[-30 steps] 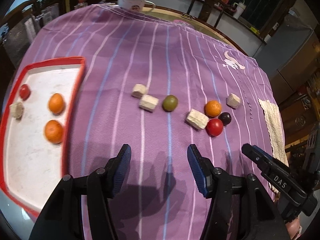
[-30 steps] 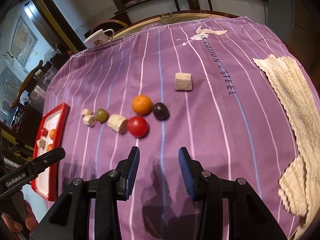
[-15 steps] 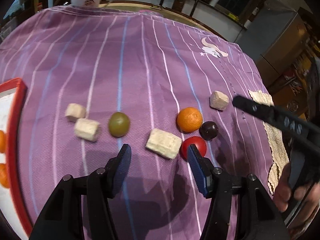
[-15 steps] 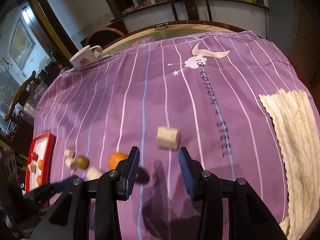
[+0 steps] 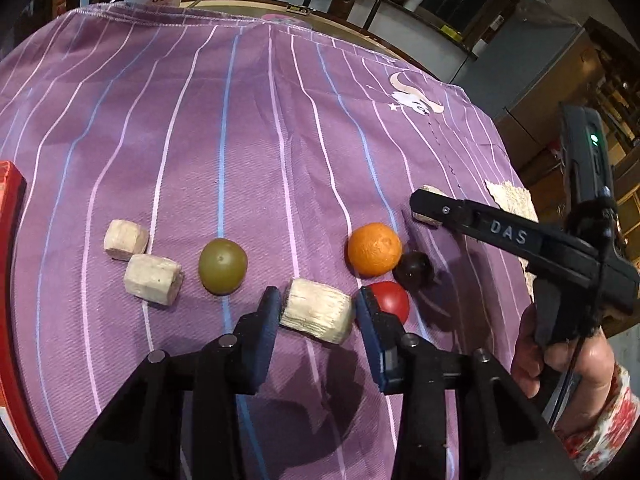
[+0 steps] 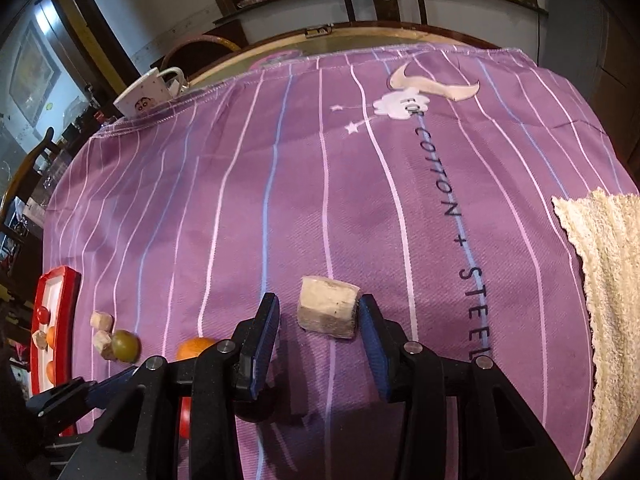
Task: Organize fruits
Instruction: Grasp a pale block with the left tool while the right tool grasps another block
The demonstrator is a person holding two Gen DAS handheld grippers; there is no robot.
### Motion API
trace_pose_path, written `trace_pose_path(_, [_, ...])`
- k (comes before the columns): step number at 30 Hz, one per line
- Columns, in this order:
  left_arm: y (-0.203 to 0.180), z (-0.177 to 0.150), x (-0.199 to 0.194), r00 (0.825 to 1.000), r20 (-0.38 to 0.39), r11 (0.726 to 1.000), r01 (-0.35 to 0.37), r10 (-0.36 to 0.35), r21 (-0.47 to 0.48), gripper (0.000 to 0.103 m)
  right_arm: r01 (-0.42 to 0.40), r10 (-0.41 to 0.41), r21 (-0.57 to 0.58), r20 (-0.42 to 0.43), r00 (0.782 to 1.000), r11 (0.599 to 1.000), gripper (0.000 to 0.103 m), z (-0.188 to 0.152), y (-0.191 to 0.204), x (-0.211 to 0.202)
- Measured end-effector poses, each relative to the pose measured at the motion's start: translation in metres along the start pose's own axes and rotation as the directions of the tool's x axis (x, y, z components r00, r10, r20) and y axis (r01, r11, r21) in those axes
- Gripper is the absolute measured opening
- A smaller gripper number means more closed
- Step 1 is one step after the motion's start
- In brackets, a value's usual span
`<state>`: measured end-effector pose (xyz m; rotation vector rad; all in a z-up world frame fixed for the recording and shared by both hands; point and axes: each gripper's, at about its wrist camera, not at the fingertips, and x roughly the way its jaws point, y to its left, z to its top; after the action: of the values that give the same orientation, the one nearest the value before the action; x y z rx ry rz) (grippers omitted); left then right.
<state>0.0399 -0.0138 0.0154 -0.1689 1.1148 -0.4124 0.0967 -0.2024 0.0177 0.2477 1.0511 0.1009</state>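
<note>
- Red tray (image 6: pixel 60 280) holds a few fruits; most still on the table cloth (image 5: pixel 248 128).
- Our left gripper (image 5: pixel 316 304) & right gripper (image 6: pixel 318 312): jaws open, each straddling a pale chunk (image 5: pixel 316 314), (image 6: pixel 328 310), not gripped yet.

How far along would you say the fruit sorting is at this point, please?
Partly done: the red tray already holds several pieces. In hand: the open left gripper straddles one pale chunk, and the open right gripper straddles another; neither is gripped. Left on the cloth: orange, green fruit, red fruit, dark fruit.
</note>
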Motion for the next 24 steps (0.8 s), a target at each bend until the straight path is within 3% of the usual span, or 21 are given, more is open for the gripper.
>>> trace_pose_path(3, [-0.004, 0.000, 0.001, 1.000, 0.006, 1.000, -0.019, 0.019, 0.016, 0.039, 0.002, -0.002, 0.001, -0.002, 1.000, 1.000, 0.035, -0.002, -0.003, -0.001])
trace_pose_path(14, [-0.013, -0.004, 0.004, 0.995, 0.004, 0.994, -0.103, 0.103, 0.031, 0.039, -0.019, 0.019, -0.024, -0.005, 1.000, 1.000, 0.033, -0.018, 0.001, -0.014])
trace_pose_path(24, [-0.007, -0.021, -0.033, 0.996, 0.018, 0.996, -0.085, 0.085, -0.027, 0.039, -0.031, 0.031, -0.001, 0.019, 0.999, 1.000, 0.033, -0.042, 0.009, -0.047])
